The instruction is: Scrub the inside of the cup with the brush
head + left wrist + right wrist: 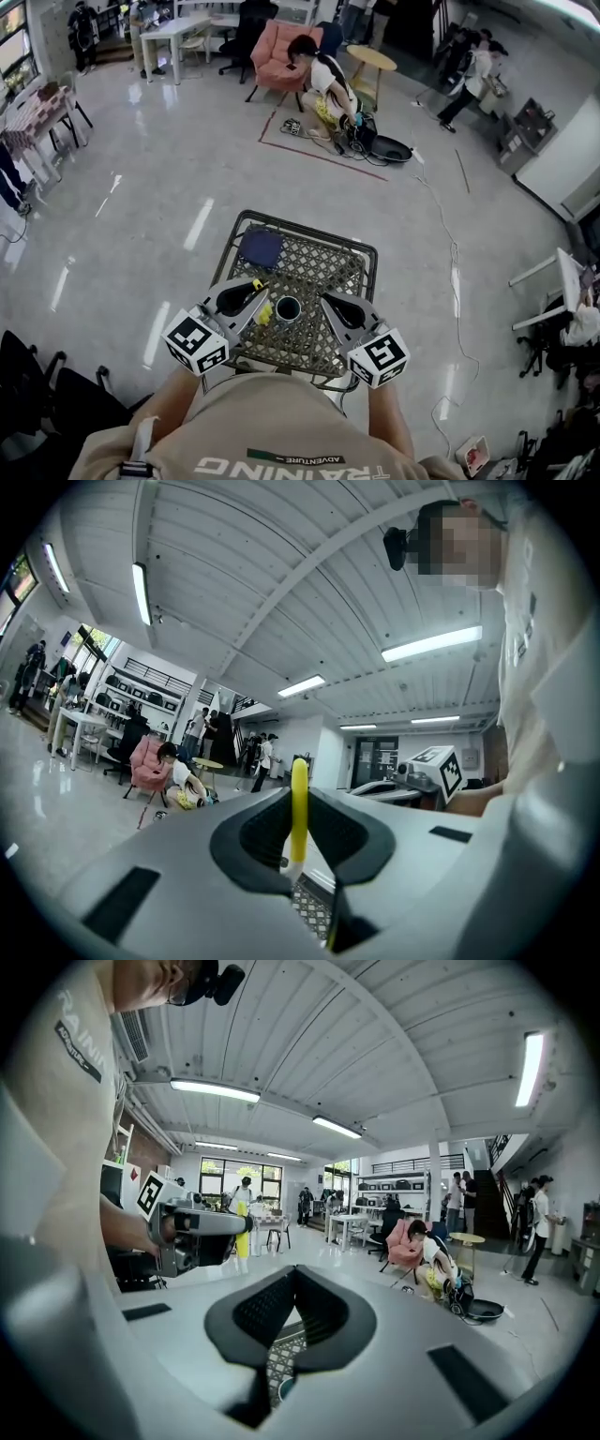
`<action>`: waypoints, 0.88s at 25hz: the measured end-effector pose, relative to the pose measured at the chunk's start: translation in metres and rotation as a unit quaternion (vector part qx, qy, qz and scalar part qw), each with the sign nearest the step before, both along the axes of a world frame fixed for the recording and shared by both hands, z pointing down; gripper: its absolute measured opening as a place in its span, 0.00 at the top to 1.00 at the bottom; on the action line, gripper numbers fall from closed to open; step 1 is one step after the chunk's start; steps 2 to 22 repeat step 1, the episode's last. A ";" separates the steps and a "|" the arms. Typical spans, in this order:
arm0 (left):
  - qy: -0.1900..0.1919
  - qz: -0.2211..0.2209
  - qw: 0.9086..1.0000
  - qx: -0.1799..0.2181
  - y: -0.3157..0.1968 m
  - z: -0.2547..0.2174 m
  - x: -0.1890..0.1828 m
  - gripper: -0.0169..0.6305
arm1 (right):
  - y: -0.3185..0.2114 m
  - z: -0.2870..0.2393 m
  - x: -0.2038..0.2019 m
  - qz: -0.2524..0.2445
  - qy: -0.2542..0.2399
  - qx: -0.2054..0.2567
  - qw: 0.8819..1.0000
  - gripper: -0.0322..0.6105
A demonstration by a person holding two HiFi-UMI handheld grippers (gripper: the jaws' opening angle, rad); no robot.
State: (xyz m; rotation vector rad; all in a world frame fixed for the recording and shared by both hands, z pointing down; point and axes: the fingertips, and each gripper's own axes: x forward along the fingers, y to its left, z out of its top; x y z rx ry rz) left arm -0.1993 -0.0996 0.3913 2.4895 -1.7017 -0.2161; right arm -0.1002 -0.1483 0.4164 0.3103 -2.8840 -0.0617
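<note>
Two grippers over the lattice table [323, 272]; cup [287, 308] upright near the front edge, between them

Left gripper [255, 300]: jaws clamped on the yellow brush [298, 803], handle upright between the pads. One yellow end lies just left of the cup rim, not inside (head view).

Right gripper [328, 302]: jaws fully together, nothing in them, tips just right of the cup.

Blue cloth [261, 248] at far left of the table, well apart.

Step in hand, as I judge it: get the brush into the cup.

To do it well:
- The cup is unheld and probably light, so open the right jaws and grip its wall first.
- Lower the brush straight down the mouth.
- Scrub wall and bottom with small turns, else the cup may tip or slide on the lattice
</note>
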 end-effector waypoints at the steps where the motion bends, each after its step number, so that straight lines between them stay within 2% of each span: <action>1: -0.002 0.002 1.000 -0.001 0.002 0.002 -0.005 0.88 | 0.002 0.003 -0.006 0.001 0.001 0.002 1.000 0.92; 22: -0.002 0.002 1.000 -0.001 0.002 0.002 -0.005 0.88 | 0.002 0.003 -0.006 0.001 0.001 0.002 1.000 0.92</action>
